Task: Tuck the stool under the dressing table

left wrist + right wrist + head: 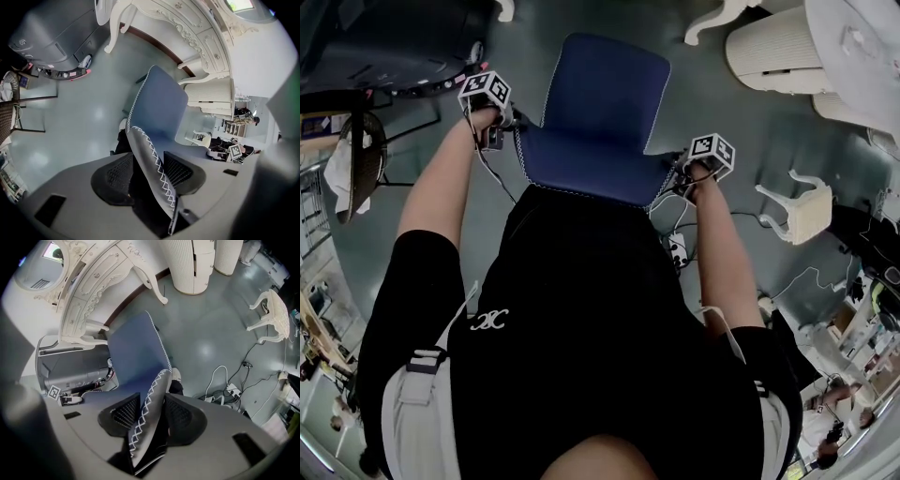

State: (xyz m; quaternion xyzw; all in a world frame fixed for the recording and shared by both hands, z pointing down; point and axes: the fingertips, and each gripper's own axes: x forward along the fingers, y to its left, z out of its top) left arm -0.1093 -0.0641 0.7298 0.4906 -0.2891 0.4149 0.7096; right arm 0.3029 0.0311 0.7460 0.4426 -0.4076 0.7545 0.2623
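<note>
The stool (600, 112) has a blue padded seat with white cross-stitched seams and stands on the grey floor (712, 94), short of the white dressing table (187, 33). Its side edges run between both tongs. The left tongs (147, 176) and the right tongs (147, 416) both gape wide around a seam without clamping it.

- A smooth grey-green floor (741, 122) was seen, with lamp glare mirrored on it.
- The white carved dressing table (103, 277) was stood on it on curved legs.
- A white fluted cabinet (773, 52) was set just beside the table.
- A small white footstool (802, 211) was placed well apart, in the open.
- A power strip (678, 248) and loose cables (218, 376) were laid between them.
- A grey machine (51, 42) was parked on the opposite side.
</note>
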